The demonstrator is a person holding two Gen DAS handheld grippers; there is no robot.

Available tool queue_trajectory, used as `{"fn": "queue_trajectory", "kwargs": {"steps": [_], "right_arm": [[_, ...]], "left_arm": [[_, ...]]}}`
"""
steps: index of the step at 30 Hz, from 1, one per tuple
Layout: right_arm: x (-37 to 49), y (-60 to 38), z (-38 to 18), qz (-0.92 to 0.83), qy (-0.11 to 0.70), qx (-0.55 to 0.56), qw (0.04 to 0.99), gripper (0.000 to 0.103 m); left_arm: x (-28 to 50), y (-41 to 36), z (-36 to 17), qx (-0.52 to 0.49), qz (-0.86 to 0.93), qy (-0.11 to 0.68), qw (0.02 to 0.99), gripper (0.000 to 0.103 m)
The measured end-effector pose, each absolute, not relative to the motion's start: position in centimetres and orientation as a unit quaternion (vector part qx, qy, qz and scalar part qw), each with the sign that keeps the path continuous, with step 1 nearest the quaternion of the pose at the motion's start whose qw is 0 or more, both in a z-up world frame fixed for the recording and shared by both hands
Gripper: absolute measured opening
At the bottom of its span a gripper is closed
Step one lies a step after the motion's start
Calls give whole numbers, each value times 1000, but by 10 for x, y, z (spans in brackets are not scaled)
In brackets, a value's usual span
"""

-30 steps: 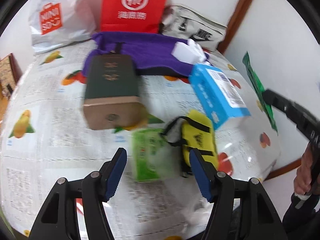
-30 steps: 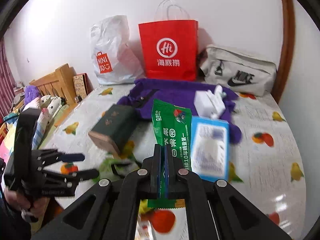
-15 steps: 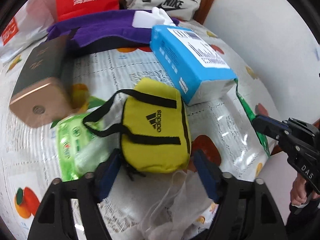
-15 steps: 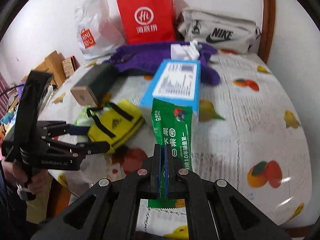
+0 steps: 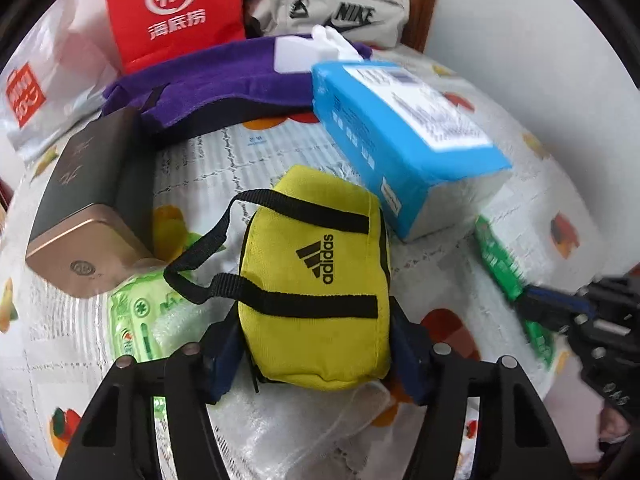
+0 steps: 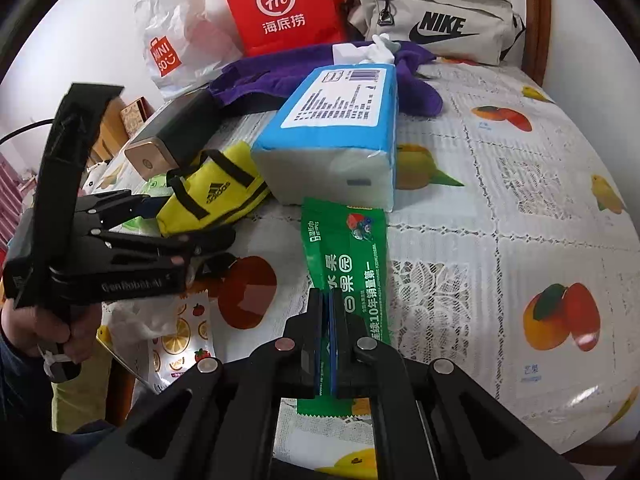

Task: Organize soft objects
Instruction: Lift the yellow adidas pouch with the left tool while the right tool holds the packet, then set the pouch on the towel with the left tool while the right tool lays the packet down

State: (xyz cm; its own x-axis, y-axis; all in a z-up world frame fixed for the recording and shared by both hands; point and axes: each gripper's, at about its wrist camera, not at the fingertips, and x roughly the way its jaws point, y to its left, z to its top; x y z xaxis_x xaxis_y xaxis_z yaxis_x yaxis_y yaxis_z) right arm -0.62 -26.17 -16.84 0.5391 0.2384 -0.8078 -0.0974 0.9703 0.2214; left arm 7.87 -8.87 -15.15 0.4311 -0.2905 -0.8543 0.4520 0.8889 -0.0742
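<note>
Closest to the left wrist camera, the left gripper (image 5: 316, 350) has its two blue-padded fingers spread to either side of the yellow Adidas pouch (image 5: 320, 280), straddling its near end; whether the pads press the fabric cannot be told. The pouch lies on the fruit-print tablecloth (image 6: 520, 208), its black strap looping toward a green wipes pack (image 5: 140, 320) just beside it on the left. Off to the right, the right gripper (image 6: 329, 320) is clamped tight on a green sachet (image 6: 348, 264), whose far edge touches the blue tissue pack (image 6: 340, 120). Behind the wipes pack lies a dark box with a gold end (image 5: 88, 208). Farther back a purple cloth (image 5: 208, 84) stretches across the table, and against the wall stand a red paper bag (image 6: 284, 4), a white Miniso bag (image 6: 172, 48) and a grey Nike bag (image 6: 432, 24).
</note>
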Motion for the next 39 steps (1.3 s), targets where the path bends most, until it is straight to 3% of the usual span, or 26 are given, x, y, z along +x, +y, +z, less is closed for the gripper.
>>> {"fn": "queue_trajectory", "kwargs": {"steps": [10,21,39], "right_arm": [[-8,-252,-160,101,458,72,880,3],[-2,-235,-124,121,435,60,890,3],[67,-243,-57,126,371,58,918,3]], "left_arm": [[64,-36,-109,20,-199,455,867,62],[64,36,-100,-18,-132,458,879,62],[117,31,-52,-4,-116,428,896,63]]}}
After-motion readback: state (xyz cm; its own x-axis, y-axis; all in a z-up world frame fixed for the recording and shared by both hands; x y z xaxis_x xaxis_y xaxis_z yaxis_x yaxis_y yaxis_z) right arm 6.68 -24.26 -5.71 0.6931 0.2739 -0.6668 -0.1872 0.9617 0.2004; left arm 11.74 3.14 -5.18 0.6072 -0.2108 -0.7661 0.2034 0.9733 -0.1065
